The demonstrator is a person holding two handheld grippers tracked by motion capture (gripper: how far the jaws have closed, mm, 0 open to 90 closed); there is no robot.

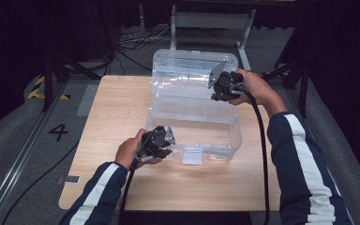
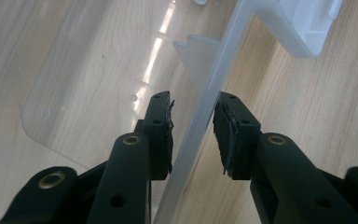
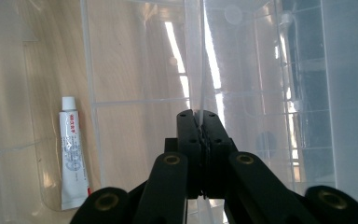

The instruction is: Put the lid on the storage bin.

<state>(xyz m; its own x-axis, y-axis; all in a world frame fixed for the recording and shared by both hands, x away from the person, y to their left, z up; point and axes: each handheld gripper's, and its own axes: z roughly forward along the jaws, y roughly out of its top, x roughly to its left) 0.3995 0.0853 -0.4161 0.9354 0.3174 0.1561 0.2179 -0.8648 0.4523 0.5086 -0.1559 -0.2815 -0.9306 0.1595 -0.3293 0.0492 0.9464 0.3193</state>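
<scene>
The right gripper (image 1: 214,88) is clamped on the raised lid (image 1: 187,70) edge, likely holding it up so the box (image 1: 206,136) stays open. The left gripper (image 1: 168,143) straddles the near-left rim (image 2: 200,121); its pads (image 2: 161,135) stand slightly apart, seemingly not pressing, perhaps to steady it. One box sits at the tabletop's (image 1: 112,108) far centre, one tube (image 3: 72,154) inside.

Dark navy sleeves (image 1: 304,164) with white stripe; black grippers, brass-ringed holes on jaws, grey three-cornered plates, black cables.
</scene>
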